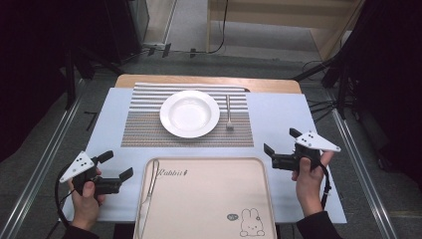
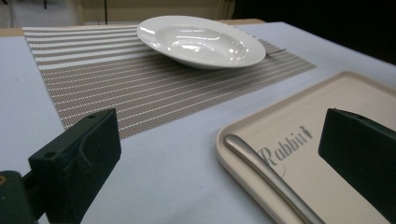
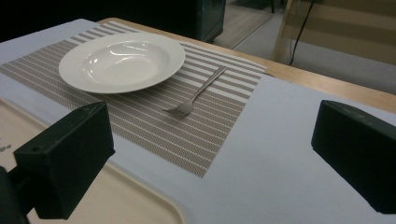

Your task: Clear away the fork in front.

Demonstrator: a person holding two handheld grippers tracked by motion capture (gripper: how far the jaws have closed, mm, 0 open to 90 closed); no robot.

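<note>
The left gripper, jaws wide and empty, points at the slim metal utensil just ahead on the beige tray. The right gripper, also wide, faces the steel fork beside the white plate.

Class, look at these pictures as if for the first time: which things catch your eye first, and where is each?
A white plate sits mid-table on a striped placemat, with a fork lying on the mat to its right. Nearer the person, a beige tray with a rabbit drawing holds a utensil along its left edge. An open left claw and right claw flank the tray.
</note>
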